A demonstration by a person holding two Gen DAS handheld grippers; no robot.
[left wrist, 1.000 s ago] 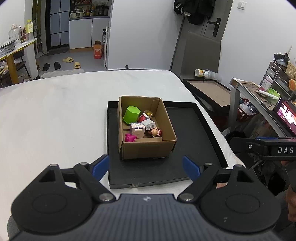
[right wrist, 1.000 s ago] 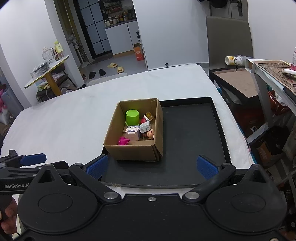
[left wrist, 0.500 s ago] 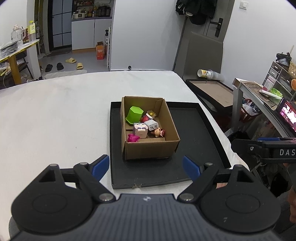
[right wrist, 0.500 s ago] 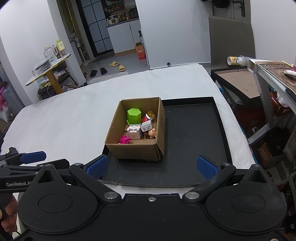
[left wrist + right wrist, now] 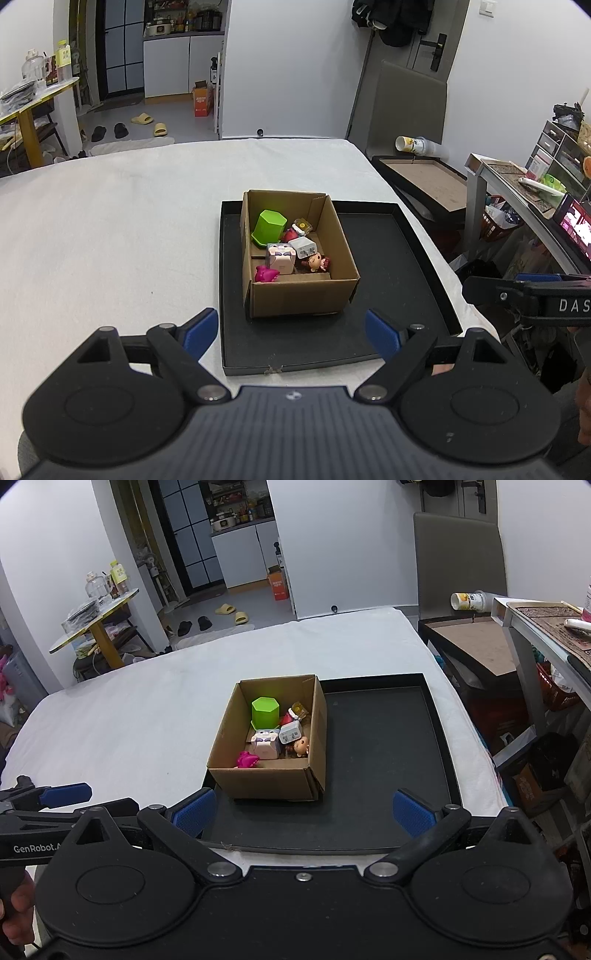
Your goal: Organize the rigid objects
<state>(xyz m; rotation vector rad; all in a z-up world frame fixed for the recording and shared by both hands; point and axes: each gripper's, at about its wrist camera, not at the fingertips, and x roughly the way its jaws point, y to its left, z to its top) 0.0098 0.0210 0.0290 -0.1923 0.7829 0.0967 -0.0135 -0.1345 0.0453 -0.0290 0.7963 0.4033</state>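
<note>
White table, box unmoved.

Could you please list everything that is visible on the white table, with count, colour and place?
Shallow tray: one, black, on the white table.
Open cardboard box: one, brown, in the tray's left part.
Hexagonal plastic container: one, green, at the back of the box.
Cube-shaped toy: one, pale pink, mid-box.
Small figure: one, magenta, front left corner.
Small doll: one, brown-haired, by the right wall.
Left gripper: open, empty.
Right gripper: open, empty.
</note>
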